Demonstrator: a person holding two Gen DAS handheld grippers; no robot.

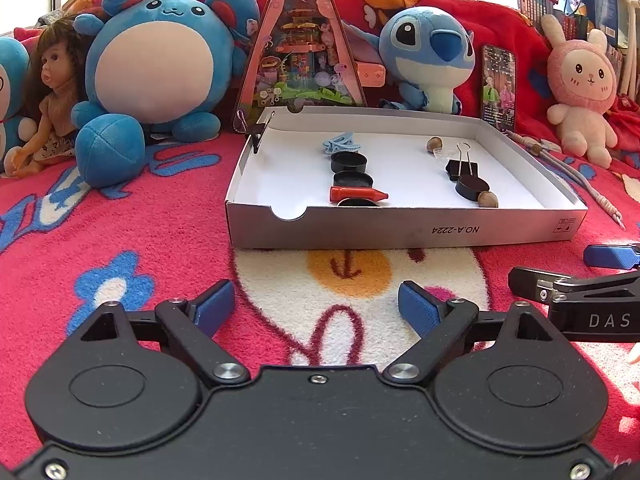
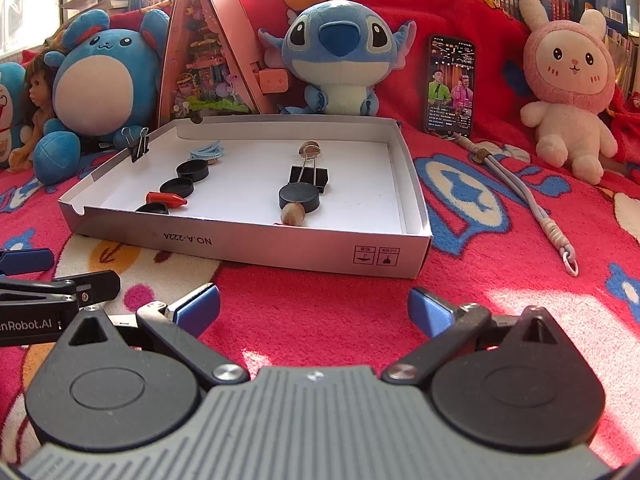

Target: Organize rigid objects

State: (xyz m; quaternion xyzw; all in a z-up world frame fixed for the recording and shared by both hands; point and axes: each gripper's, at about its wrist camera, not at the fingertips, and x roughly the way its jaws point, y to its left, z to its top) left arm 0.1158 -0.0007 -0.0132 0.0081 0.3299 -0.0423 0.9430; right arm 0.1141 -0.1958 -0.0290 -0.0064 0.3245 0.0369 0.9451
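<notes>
A shallow white cardboard box (image 1: pixel 400 228) (image 2: pixel 280 246) lies on the red blanket. Inside, on the left, are a light blue clip (image 1: pixel 340 142) (image 2: pixel 206 148), black round caps (image 1: pixel 349 161) (image 2: pixel 193 170) and a red crayon (image 1: pixel 356 193) (image 2: pixel 166 199). On the right are a black binder clip (image 1: pixel 462 168) (image 2: pixel 309 176), a black disc (image 1: pixel 472 187) (image 2: pixel 300 197) and two nuts (image 1: pixel 488 199) (image 2: pixel 293 214). Another binder clip (image 1: pixel 256 130) (image 2: pixel 138 146) grips the box's left wall. My left gripper (image 1: pixel 316 308) and right gripper (image 2: pixel 314 308) are open and empty, side by side in front of the box.
Plush toys (image 1: pixel 160 60) (image 2: pixel 340 52), a doll (image 1: pixel 48 96), a triangular toy box (image 1: pixel 300 40) and a phone (image 2: pixel 452 84) line the back. A grey lanyard (image 2: pixel 528 196) lies right of the box.
</notes>
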